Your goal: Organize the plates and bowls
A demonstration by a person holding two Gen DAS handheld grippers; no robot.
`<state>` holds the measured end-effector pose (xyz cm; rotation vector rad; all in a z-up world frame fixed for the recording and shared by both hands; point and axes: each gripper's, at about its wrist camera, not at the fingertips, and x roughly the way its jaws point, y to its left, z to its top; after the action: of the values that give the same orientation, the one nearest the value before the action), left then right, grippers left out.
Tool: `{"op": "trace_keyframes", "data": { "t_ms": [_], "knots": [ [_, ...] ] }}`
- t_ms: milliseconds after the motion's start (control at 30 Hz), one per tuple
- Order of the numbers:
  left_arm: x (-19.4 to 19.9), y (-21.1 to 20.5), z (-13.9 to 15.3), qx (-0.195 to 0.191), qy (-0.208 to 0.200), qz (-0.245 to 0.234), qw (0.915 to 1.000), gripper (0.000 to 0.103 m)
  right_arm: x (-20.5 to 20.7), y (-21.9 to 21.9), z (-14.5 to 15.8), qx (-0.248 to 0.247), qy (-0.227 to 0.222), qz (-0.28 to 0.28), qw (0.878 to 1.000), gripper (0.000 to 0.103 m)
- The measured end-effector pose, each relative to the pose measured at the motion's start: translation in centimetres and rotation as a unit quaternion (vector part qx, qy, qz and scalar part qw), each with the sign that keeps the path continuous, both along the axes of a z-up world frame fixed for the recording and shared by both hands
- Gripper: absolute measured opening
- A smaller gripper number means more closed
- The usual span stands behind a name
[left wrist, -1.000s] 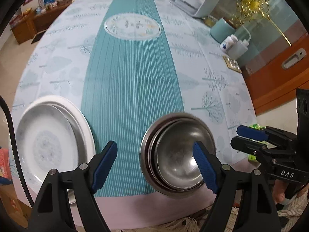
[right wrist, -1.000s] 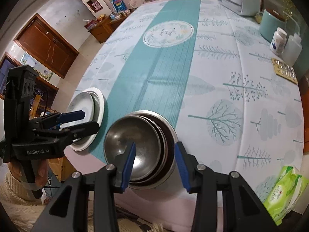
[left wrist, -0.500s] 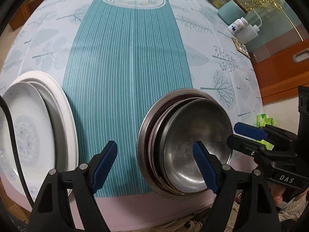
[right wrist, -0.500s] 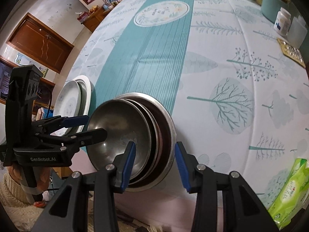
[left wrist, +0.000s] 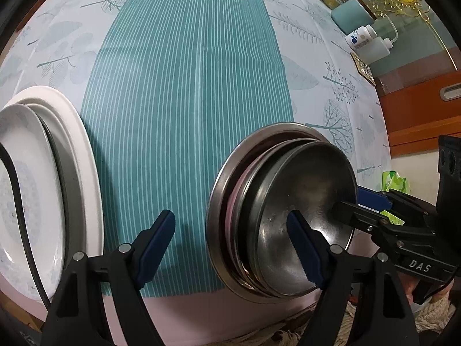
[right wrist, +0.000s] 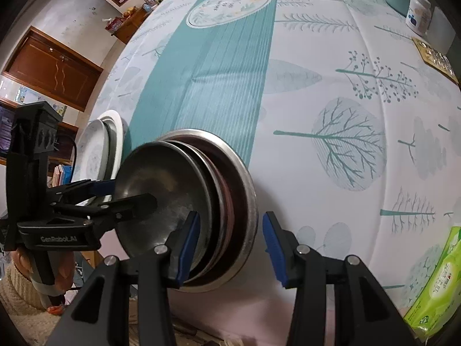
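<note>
A stack of steel bowls sits near the table's front edge; it also shows in the right wrist view. A stack of white plates lies to its left, also seen in the right wrist view. My left gripper is open, its right finger inside the top bowl and its left finger outside the stack's left rim. My right gripper is open, straddling the right rim of the bowl stack. Each gripper shows in the other's view: the right, the left.
A tree-print tablecloth with a teal stripe covers the table. A green tissue pack lies at the front right corner. Bottles, a teal container and a blister pack stand along the right edge.
Both grippers have moved closer and lower to the bowl stack, which now fills more of both views. Their fingers now straddle the bowls' rims. Both jaws stay open.
</note>
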<state>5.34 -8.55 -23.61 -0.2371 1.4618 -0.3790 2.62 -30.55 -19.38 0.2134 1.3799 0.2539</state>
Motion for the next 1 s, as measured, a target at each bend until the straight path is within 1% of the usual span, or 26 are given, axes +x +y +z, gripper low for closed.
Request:
{"op": "trace_keyframes", "data": {
  "t_ms": [67, 133, 200, 267, 333, 367, 400, 433, 467, 567, 633, 767, 1000],
  "knots": [
    [0.0, -0.1, -0.2, -0.005, 0.008, -0.006, 0.9999, 0.072, 0.1, 0.0, -0.5, -0.002, 0.008, -0.002, 1.000, 0.046],
    [-0.1, -0.2, -0.5, -0.006, 0.014, -0.012, 0.9998, 0.067, 0.2, -0.2, -0.9, 0.007, 0.015, -0.005, 1.000, 0.046],
    [-0.1, -0.4, -0.9, -0.006, 0.021, -0.015, 0.9996, 0.053, 0.3, -0.4, -1.3, 0.016, 0.024, -0.010, 1.000, 0.046],
    [-0.2, -0.4, -1.2, -0.011, 0.032, -0.014, 0.9993, 0.046, 0.3, -0.6, -1.6, 0.024, 0.032, -0.014, 0.999, 0.046],
    [-0.2, -0.3, -1.5, -0.027, 0.043, -0.007, 0.9987, 0.042, 0.2, -0.7, -1.8, 0.037, 0.041, -0.016, 0.998, 0.045],
    [-0.3, -0.2, -1.5, -0.032, 0.044, -0.007, 0.9985, 0.038, 0.2, -0.7, -1.9, 0.042, 0.045, -0.017, 0.998, 0.045],
    [-0.3, -0.3, -1.5, -0.033, 0.045, -0.006, 0.9984, 0.037, 0.2, -0.8, -2.0, 0.048, 0.048, -0.019, 0.998, 0.043],
    [-0.3, -0.3, -1.5, -0.031, 0.045, -0.005, 0.9985, 0.037, 0.1, -0.8, -2.1, 0.059, 0.051, -0.022, 0.997, 0.036],
    [-0.4, -0.3, -1.5, -0.032, 0.046, -0.003, 0.9984, 0.037, 0.1, -1.0, -2.1, 0.069, 0.055, -0.026, 0.996, 0.036],
    [-0.6, -0.2, -1.6, -0.039, 0.055, 0.005, 0.9977, 0.036, -0.1, -1.3, -2.2, 0.076, 0.061, -0.039, 0.994, 0.034],
    [-0.8, -0.2, -1.5, -0.037, 0.055, 0.007, 0.9977, 0.035, -0.2, -1.4, -2.3, 0.081, 0.071, -0.044, 0.993, 0.034],
    [-1.2, 0.0, -1.1, -0.034, 0.050, 0.010, 0.9981, 0.035, -0.4, -1.0, -2.1, 0.082, 0.077, -0.044, 0.993, 0.033],
    [-2.6, 1.3, 1.1, -0.028, 0.028, 0.026, 0.9989, 0.036, -0.6, 0.2, -0.7, 0.080, 0.071, -0.029, 0.994, 0.033]
  ]
}}
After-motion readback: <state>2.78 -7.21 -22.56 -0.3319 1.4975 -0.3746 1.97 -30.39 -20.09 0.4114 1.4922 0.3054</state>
